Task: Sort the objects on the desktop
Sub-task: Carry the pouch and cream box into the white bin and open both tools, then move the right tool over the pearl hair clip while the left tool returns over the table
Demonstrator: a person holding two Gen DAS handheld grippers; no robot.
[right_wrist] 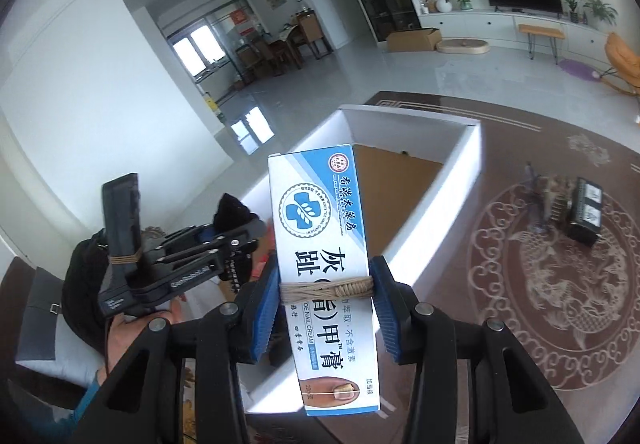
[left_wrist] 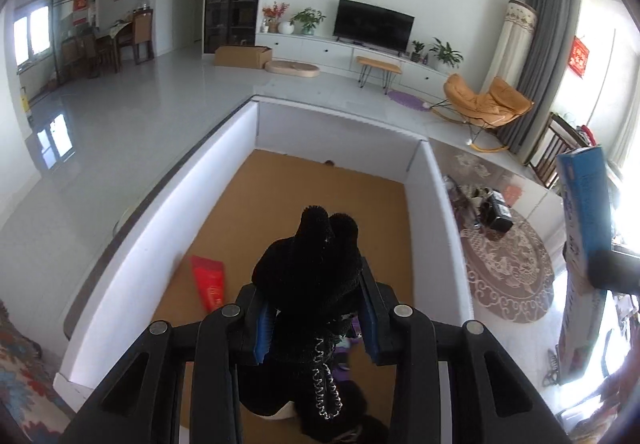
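I had both grippers loaded over the white-walled sorting box with the brown cardboard floor (left_wrist: pixel 240 179). The left gripper (left_wrist: pixel 316 324) had its jaws clamped on a black fuzzy knitted item, a glove or soft toy as far as I could tell (left_wrist: pixel 316 268), which stuck up between the blue pads while a coiled silver cord dangled from it below. The right gripper (right_wrist: pixel 326 308) had its jaws pressed against both sides of a long blue-and-white cardboard nail-cream carton (right_wrist: pixel 320 228), held just at the rubber band wound round its middle. In the right wrist view that carton stood above the near wall of the box, and the left gripper showed to its left, carried by a hand (right_wrist: pixel 128 332).

Judging progress: one flat red packet (left_wrist: pixel 210 280) lay inside the box near its left wall, and something purple showed on the floor under the left jaws, too hidden to name. So I judged a small part of the sorting was done. The two held things were not yet set down. Out on the patterned brown table mat (right_wrist: pixel 560 284), well apart from the box, a small black box with labels (right_wrist: pixel 586 215) and a tangled clump of small objects beside it (right_wrist: pixel 548 199) remained to be fetched.
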